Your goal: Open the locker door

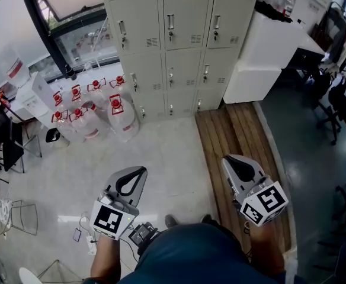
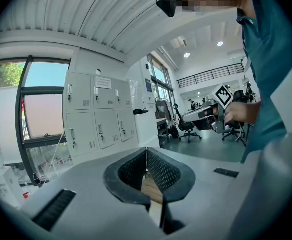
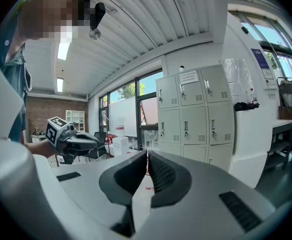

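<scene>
A bank of cream lockers (image 1: 173, 40) stands against the far wall, all doors closed, each with a small handle and vent. Both grippers are held low near the person's body, well short of the lockers. My left gripper (image 1: 138, 173) is shut with nothing between its jaws, and my right gripper (image 1: 229, 160) is shut and empty too. In the left gripper view the lockers (image 2: 96, 116) lie ahead to the left beyond the closed tips (image 2: 146, 150), with the right gripper (image 2: 206, 115) off to the right. In the right gripper view the lockers (image 3: 193, 114) stand ahead to the right of the closed tips (image 3: 147, 153).
Several large water bottles with red caps (image 1: 96, 108) crowd the floor left of the lockers. A white cabinet (image 1: 268, 58) adjoins the lockers on the right. Wooden planking (image 1: 238, 135) runs along the right floor. Office chairs (image 1: 339, 105) stand far right, a wire stool (image 1: 19, 215) and cables (image 1: 87, 238) near left.
</scene>
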`<state>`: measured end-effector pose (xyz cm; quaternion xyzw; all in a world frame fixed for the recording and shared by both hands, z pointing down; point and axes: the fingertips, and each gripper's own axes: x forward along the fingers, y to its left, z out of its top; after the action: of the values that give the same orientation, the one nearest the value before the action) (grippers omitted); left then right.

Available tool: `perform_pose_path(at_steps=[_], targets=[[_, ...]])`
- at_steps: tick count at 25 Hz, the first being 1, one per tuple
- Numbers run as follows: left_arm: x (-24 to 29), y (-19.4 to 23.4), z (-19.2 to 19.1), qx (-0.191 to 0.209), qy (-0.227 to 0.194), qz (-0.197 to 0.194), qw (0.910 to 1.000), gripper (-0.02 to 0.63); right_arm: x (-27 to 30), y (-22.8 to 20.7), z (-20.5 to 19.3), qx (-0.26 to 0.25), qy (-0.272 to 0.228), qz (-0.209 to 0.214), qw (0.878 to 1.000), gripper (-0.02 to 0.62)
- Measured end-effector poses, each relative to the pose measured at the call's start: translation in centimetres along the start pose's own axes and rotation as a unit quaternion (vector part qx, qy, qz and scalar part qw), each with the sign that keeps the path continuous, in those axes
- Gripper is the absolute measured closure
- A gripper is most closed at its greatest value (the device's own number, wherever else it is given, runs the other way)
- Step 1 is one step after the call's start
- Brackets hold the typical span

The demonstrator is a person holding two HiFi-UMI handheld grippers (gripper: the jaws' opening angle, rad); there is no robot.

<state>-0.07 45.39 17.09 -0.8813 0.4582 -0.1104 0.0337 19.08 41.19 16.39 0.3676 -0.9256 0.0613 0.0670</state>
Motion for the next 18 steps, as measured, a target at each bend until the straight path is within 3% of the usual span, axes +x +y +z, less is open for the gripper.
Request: perform_pose_path(at_steps=[8,18], targets=[[-0.7,0.2,-1.5,0.001,0.017,-0.006,0.9998,0.588,0.4,0.1,-0.3,-0.004,0.002,-0.006,1.000,0.557],[3.8,1.6,-0.4,-0.009,0.022,0.025,0.9994,0.588,4.0,-5.8,0.3,0.004,0.007,0.014,1.000,0.557]])
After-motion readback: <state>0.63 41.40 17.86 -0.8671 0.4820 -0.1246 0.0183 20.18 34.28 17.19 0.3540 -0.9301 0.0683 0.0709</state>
